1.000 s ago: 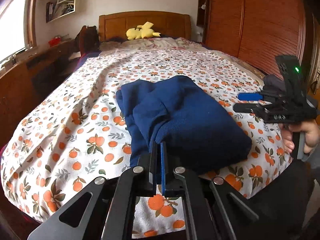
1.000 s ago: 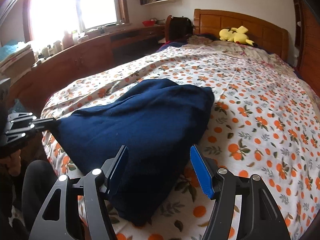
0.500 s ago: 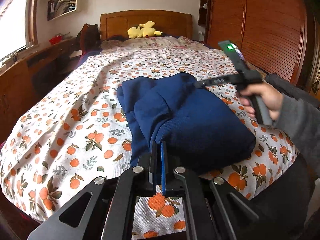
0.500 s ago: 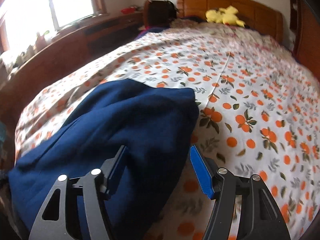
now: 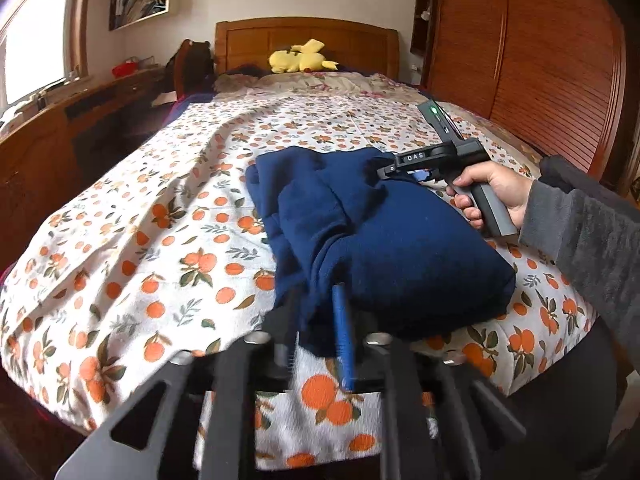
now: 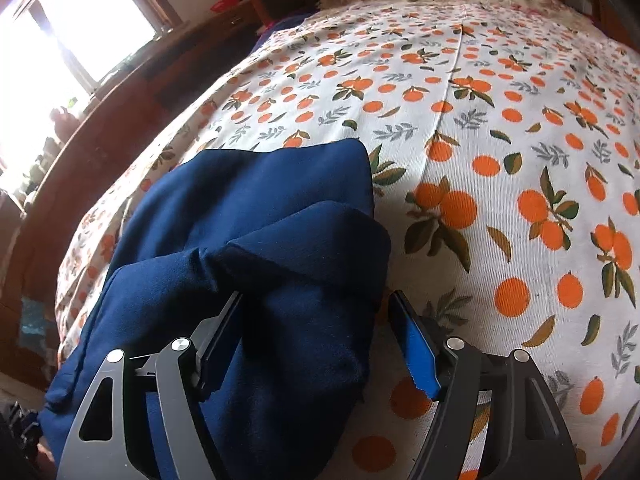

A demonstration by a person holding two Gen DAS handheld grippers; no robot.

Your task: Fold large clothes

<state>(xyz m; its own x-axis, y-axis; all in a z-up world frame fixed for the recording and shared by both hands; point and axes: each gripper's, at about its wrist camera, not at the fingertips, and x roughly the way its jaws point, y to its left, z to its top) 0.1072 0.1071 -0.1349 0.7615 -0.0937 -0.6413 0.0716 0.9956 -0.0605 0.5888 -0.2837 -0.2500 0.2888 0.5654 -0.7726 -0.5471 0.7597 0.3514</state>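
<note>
A navy blue garment (image 5: 380, 240) lies folded in a thick bundle on the bed's near end. My left gripper (image 5: 316, 312) is at its near edge. Its jaws are opening, with a hanging fold of the navy cloth in the gap between them and the pads no longer pinching it. My right gripper (image 5: 390, 170), held by a hand in a grey sleeve, is at the bundle's far right corner. In the right wrist view the right gripper (image 6: 316, 320) is opening wider and straddles that corner of the garment (image 6: 248, 240): one finger over the cloth, the blue-padded one over the sheet.
The bed wears a white sheet with orange fruit print (image 5: 140, 220). A yellow plush toy (image 5: 300, 62) lies by the wooden headboard. A wooden wardrobe (image 5: 540, 60) stands to the right, a desk (image 5: 60, 132) under the window to the left. A person's dark-clad leg (image 5: 560, 380) is at the bed's near right corner.
The right gripper swung in from beside the bed and sank onto the bundle's far right corner. The left jaws, shut on the near edge before, have parted.
</note>
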